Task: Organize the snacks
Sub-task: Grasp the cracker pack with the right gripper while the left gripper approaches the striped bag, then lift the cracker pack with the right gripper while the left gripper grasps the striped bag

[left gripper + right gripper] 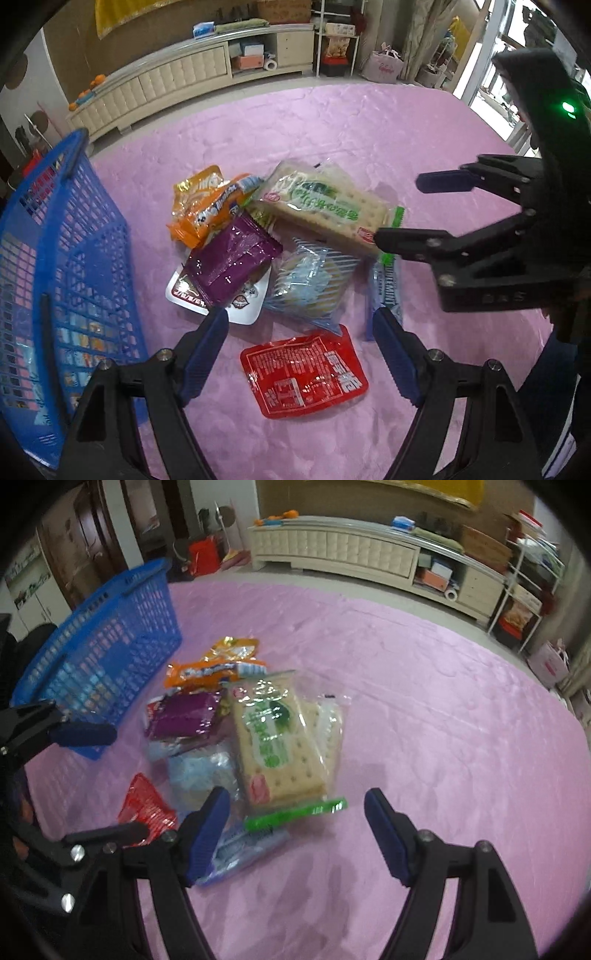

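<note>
A pile of snack packets lies on the pink cloth. A large cracker pack with green print lies on top; it also shows in the right wrist view. Around it lie an orange packet, a purple packet, a pale blue striped packet, a red packet and a blue gum pack. My left gripper is open and empty above the red packet. My right gripper is open and empty at the cracker pack's near end; it also shows in the left wrist view.
A blue mesh basket stands left of the pile, with some packets inside; it also shows in the right wrist view. A cream cabinet runs along the far wall. Pink cloth stretches to the right of the pile.
</note>
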